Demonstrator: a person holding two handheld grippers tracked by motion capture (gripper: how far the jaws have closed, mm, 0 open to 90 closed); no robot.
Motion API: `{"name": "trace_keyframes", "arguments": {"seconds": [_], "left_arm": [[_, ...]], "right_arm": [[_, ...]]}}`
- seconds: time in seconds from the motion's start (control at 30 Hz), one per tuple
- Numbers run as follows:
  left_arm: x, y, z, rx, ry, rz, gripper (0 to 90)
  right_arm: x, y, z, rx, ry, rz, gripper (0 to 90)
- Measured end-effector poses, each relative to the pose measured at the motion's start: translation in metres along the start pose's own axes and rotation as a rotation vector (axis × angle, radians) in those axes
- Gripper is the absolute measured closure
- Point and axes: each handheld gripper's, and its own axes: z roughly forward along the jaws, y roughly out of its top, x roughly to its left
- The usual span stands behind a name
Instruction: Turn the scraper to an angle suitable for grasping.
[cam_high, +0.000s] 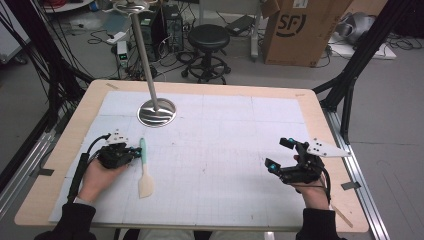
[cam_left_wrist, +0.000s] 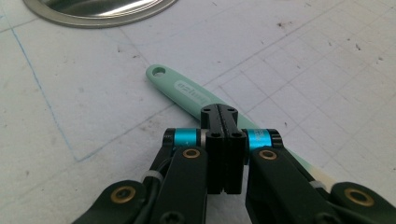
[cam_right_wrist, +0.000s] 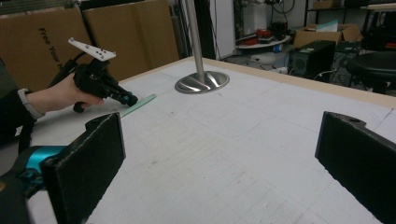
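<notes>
A mint-green spatula (cam_high: 144, 167) with a pale cream blade lies flat on the white gridded mat, handle pointing away from me. My left gripper (cam_high: 136, 151) sits at the handle's left side. In the left gripper view its jaws (cam_left_wrist: 219, 112) are pressed together directly over the spatula handle (cam_left_wrist: 187, 91), with nothing visibly clamped between them. The right gripper view shows the same gripper (cam_right_wrist: 130, 99) with its tips at the spatula (cam_right_wrist: 140, 103). My right gripper (cam_high: 276, 152) rests at the mat's right side, its jaws (cam_right_wrist: 219, 154) wide apart and empty.
A steel stand with a round base (cam_high: 157, 112) and a tall pole stands at the back left of the mat (cam_high: 225, 125). Beyond the table's far edge are a black stool (cam_high: 207, 37) and a cardboard box (cam_high: 295, 30).
</notes>
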Motion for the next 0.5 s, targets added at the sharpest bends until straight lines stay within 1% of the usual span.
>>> {"name": "trace_keyframes", "arguments": {"seconds": [0.07,0.1,0.17,0.2,0.23,0.27,0.33,0.4,0.43,0.5], "left_arm": [[-0.002,0.001,0.002,-0.008,-0.013,-0.003,89.7],[-0.003,0.001,0.003,-0.009,-0.018,0.002,89.7],[-0.007,0.002,0.005,-0.014,-0.025,0.005,89.7],[-0.009,0.003,0.006,-0.013,-0.029,0.002,89.7],[-0.012,0.006,0.009,0.001,-0.046,-0.003,89.7],[-0.012,0.006,0.009,0.001,-0.046,-0.003,89.7],[-0.018,0.01,0.011,0.011,-0.055,0.014,89.7],[-0.024,0.013,0.015,0.018,-0.074,0.036,89.7],[-0.028,0.014,0.017,0.018,-0.075,0.041,89.8],[-0.034,0.016,0.02,0.017,-0.095,0.046,89.8]], "right_arm": [[0.0,0.0,0.0,-0.001,-0.002,0.001,0.3],[0.0,0.0,0.0,-0.002,-0.002,0.001,0.3],[0.001,0.001,0.0,-0.009,0.009,0.011,0.3],[0.001,0.001,0.0,-0.009,0.009,0.011,0.3],[0.002,0.003,0.0,-0.017,0.013,0.003,0.3],[0.003,0.004,0.0,-0.02,0.012,0.001,0.3],[0.003,0.004,0.0,-0.02,0.012,0.002,0.3],[0.003,0.004,0.001,-0.015,0.012,0.0,0.3],[0.002,0.002,0.001,-0.013,0.01,0.004,0.3],[0.002,0.002,0.001,-0.009,0.012,0.007,0.3]]}}
